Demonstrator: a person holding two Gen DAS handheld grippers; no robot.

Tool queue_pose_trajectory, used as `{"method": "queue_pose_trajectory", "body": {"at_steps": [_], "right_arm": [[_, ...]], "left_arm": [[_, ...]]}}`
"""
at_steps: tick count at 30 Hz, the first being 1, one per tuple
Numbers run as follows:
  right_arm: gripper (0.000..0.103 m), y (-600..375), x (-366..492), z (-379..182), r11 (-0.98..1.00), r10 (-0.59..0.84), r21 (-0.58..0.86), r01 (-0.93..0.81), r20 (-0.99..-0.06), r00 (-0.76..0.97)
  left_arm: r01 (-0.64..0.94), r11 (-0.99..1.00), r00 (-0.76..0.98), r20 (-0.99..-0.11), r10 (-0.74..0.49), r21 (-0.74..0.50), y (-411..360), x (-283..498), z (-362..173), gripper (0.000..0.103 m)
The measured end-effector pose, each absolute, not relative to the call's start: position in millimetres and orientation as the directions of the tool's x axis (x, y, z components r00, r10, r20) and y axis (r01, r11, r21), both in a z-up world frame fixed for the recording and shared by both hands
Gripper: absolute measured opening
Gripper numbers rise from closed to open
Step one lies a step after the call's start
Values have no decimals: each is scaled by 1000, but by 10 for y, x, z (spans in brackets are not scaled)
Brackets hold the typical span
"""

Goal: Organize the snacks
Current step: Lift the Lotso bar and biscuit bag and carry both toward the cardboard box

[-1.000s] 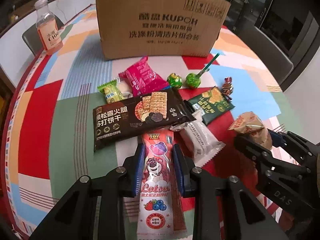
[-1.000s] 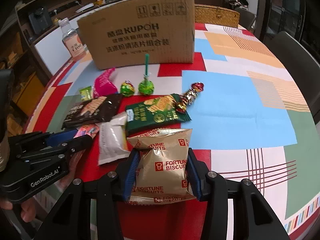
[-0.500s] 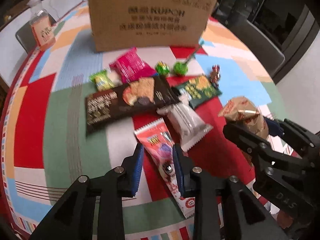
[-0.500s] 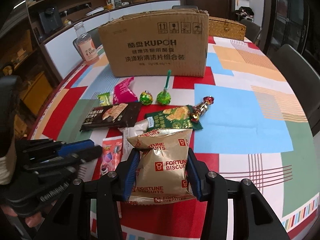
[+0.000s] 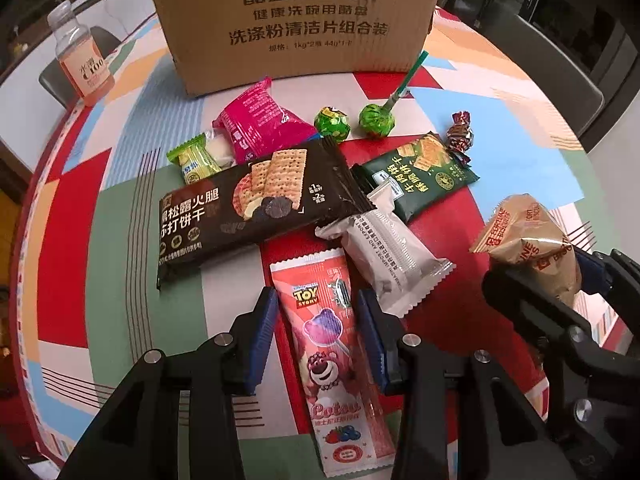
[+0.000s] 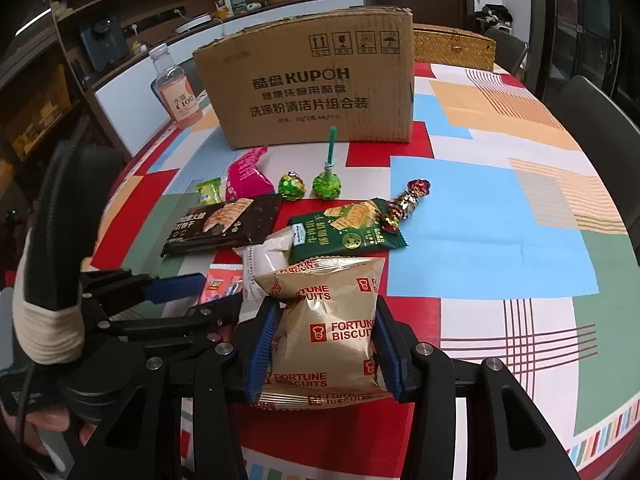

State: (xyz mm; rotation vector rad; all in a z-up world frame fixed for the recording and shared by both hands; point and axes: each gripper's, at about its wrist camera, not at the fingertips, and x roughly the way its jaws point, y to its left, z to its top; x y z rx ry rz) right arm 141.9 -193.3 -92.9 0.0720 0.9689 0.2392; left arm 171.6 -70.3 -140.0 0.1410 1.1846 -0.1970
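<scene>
A pink Lotso candy packet [image 5: 332,364] lies flat on the patchwork tablecloth between the jaws of my left gripper [image 5: 316,300]. Those jaws are opening, and a gap shows on each side of the packet. My right gripper [image 6: 326,308] is shut on a gold Fortune Biscuits bag [image 6: 328,332] and holds it above the table's near right part. The same bag [image 5: 528,232] shows at the right of the left wrist view. A brown cardboard box [image 5: 296,20] stands at the back of the snack pile.
Loose snacks lie before the box: a black cracker pack [image 5: 248,208], a green cracker pack [image 5: 420,172], a white packet [image 5: 388,248], a pink packet [image 5: 260,120], a green lollipop [image 5: 376,120] and small candies. A drink bottle [image 5: 82,64] stands far left. Chairs ring the round table.
The left gripper's jaws have widened and let go of the Lotso packet, which now lies on the table. The right gripper still holds the biscuit bag in the same place.
</scene>
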Motion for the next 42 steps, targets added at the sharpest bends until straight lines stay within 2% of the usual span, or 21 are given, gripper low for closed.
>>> {"method": "queue_pose_trajectory", "body": {"at_steps": [2,3,7,16,25,42], "right_arm": [[47,-1948,1429,-947,970,238,174,-167,-810,536],[47,-1953,1436,-958,970,240,177,-167,-811,533],[47,-1960,1454,-976,968,248,186,-168,-814,525],[47,-1924,1464,-881,971,234,170,-165,-805,546],[47,-1792,1523,-638,968,244,158,-195,-777,580],[47,-1691,2130,181,971,235,102,-218,-596,768]], "left_arm": [[226,974,368,-926,-79,7,-712,1722,-1405,40],[231,973,371,-925,-85,3,-715,1726,-1403,37],[235,972,363,-926,-107,-20,-682,1724,-1383,33],[243,968,419,-893,-164,-64,-534,1618,-1128,32],[255,959,519,-818,-246,-127,-319,1617,-727,32],[280,960,726,-646,-234,-34,-206,2125,167,32]]}}
